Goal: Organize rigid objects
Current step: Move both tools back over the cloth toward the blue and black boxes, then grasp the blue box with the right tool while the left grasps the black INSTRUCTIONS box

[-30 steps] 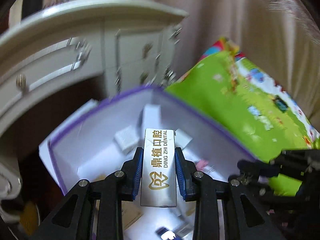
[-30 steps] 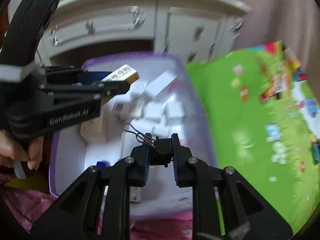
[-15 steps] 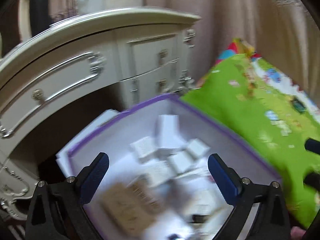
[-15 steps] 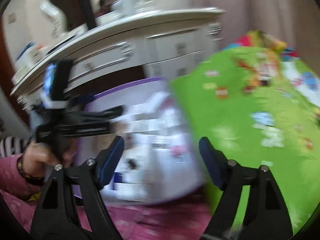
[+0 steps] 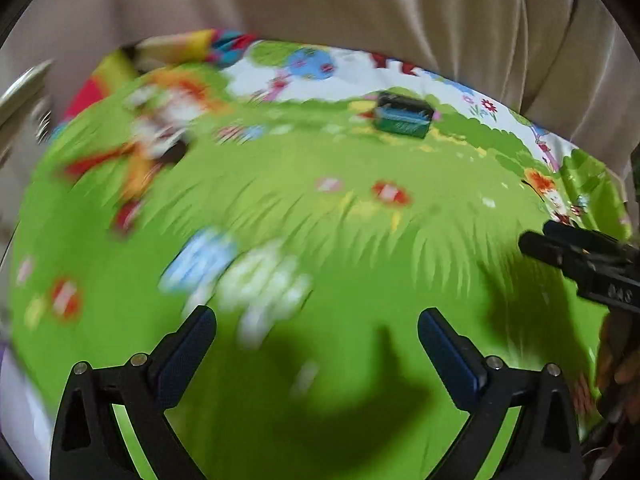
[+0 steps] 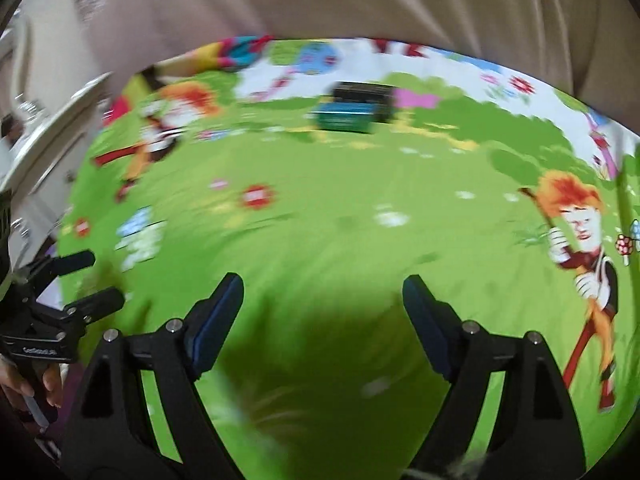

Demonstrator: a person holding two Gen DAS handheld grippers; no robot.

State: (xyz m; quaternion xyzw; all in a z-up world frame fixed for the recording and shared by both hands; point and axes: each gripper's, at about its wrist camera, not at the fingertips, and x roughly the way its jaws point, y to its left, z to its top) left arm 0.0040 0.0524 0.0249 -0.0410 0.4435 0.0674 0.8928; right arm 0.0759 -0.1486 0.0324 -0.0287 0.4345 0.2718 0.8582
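Note:
Both grippers hang over a green cartoon play mat [image 5: 360, 240], also seen in the right wrist view [image 6: 340, 220]. A small dark box with a blue-green face [image 5: 403, 115] lies near the mat's far edge; it shows in the right wrist view [image 6: 352, 108] too. My left gripper [image 5: 316, 320] is open wide and empty. My right gripper [image 6: 322, 292] is open wide and empty. The right gripper also shows at the right edge of the left wrist view [image 5: 580, 256]. The left gripper shows at the left edge of the right wrist view [image 6: 76, 280]. The views are motion-blurred.
A beige curtain [image 5: 320, 0] hangs behind the mat. A white dresser edge [image 6: 44, 128] shows at the left of the right wrist view. A sliver of the white and purple box [image 5: 12, 400] is at the lower left of the left wrist view.
Both grippers let go of their loads over the purple box, the dental box and the binder clip, opened wide, then swung right to face the green mat.

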